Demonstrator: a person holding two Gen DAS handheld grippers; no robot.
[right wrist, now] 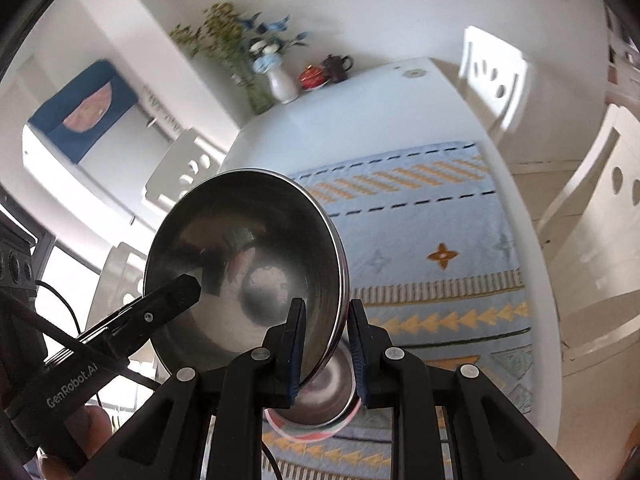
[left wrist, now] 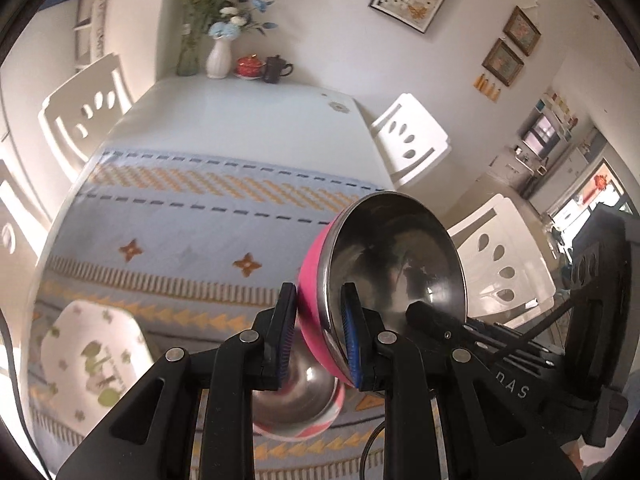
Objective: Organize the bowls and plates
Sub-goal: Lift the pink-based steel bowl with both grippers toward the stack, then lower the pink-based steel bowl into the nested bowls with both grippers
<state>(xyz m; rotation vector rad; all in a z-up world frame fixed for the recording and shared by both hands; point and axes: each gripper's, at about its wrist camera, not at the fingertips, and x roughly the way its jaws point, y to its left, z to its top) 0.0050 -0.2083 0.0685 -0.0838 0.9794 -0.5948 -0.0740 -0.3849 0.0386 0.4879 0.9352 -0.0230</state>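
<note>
A pink bowl with a shiny steel inside (left wrist: 400, 248) (right wrist: 240, 240) hangs tilted above the table, held from two sides. My left gripper (left wrist: 319, 294) is shut on its rim, one pad on the pink outside and one inside. My right gripper (right wrist: 327, 306) is shut on the rim across from it. Each view shows the other gripper's finger reaching into the bowl. Below, on the blue patterned cloth (left wrist: 200, 216) (right wrist: 420, 232), a second steel-lined bowl (left wrist: 296, 400) (right wrist: 320, 400) stands upright, partly hidden by the fingers. A white square plate with green print (left wrist: 92, 360) lies at the near left.
At the table's far end stand a white vase of flowers (left wrist: 219, 58) (right wrist: 282, 82), a red lidded pot (left wrist: 249, 66) and a dark teapot (left wrist: 276, 69). White chairs (left wrist: 412, 140) (right wrist: 492, 80) line both long sides. The far half of the white tabletop (left wrist: 248, 120) is uncovered.
</note>
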